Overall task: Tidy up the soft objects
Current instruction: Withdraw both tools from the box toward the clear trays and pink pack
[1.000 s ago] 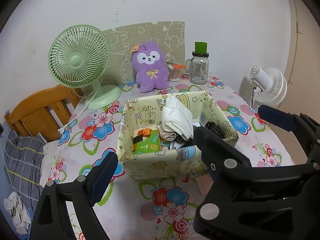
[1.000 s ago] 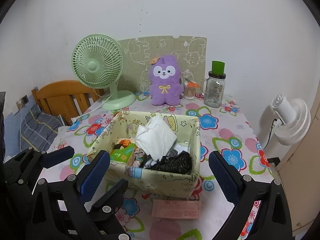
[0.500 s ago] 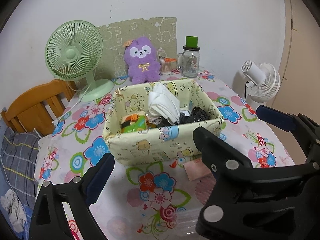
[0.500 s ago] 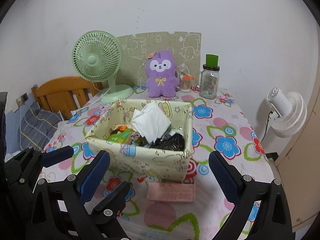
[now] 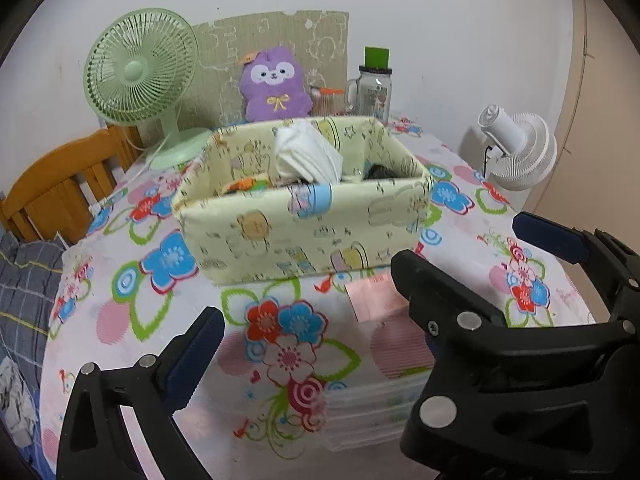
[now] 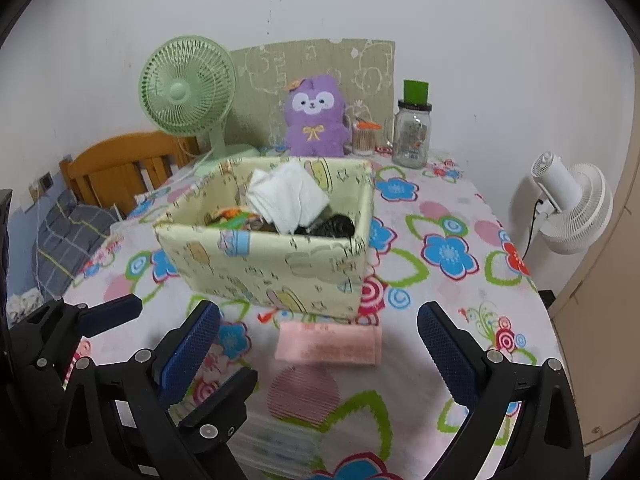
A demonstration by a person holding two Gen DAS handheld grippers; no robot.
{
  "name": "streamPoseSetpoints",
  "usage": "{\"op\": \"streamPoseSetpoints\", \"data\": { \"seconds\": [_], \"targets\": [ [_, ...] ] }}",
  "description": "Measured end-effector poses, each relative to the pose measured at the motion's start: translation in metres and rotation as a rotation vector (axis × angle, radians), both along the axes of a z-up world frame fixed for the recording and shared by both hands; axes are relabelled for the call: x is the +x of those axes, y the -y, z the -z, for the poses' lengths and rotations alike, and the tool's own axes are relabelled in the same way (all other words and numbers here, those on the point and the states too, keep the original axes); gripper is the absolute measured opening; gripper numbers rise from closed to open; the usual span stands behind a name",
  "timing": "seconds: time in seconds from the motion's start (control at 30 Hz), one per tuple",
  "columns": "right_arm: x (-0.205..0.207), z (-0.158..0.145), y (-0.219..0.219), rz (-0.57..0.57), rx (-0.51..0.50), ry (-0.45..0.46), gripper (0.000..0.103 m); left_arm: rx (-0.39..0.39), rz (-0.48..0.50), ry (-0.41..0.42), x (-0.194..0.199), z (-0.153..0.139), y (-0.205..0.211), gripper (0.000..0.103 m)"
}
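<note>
Pink packet (image 6: 329,343) lies flat on the bench (image 6: 448,320), long axis crosswise, just before the box (image 6: 264,268). My right tongs (image 6: 318,350) frame it, spread wide and empty; left tongs (image 5: 360,276), just opened wider, carry nothing either.

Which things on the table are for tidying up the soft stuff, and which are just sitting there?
For the job: fabric box, white cloth, pink packet, purple plush toy.

Just lying about: green fan, glass jar, white fan, wooden chair.
</note>
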State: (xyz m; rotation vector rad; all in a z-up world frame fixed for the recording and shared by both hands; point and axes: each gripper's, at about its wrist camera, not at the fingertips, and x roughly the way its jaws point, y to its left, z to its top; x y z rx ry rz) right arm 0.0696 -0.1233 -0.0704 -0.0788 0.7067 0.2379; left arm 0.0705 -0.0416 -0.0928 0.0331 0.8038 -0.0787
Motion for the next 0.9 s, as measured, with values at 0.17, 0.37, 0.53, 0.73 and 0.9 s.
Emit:
{"op": "streamPoseSetpoints", "data": {
  "seconds": [0.17,0.37,0.53,0.73,0.9],
  "targets": [
    [-0.005,0.013,0.007,0.002,-0.005,-0.013,0.100,0.002,0.001,-0.015,-0.003,0.013,0.006,0.101],
    [-0.007,0.025,0.016,0.013,-0.001,-0.032,0.100,-0.017,-0.024,-0.052,-0.005,0.028,0.010,0.102],
    [-0.008,0.034,0.020,0.012,-0.015,-0.049,0.100,-0.038,-0.042,-0.086,-0.008,0.040,0.017,0.102],
    [-0.011,0.042,0.027,0.007,-0.027,-0.063,0.100,-0.036,-0.049,-0.091,-0.012,0.048,0.028,0.102],
    [-0.012,0.047,0.035,0.015,-0.017,-0.072,0.100,-0.031,-0.059,-0.122,-0.011,0.055,0.035,0.103]
  ]
}}
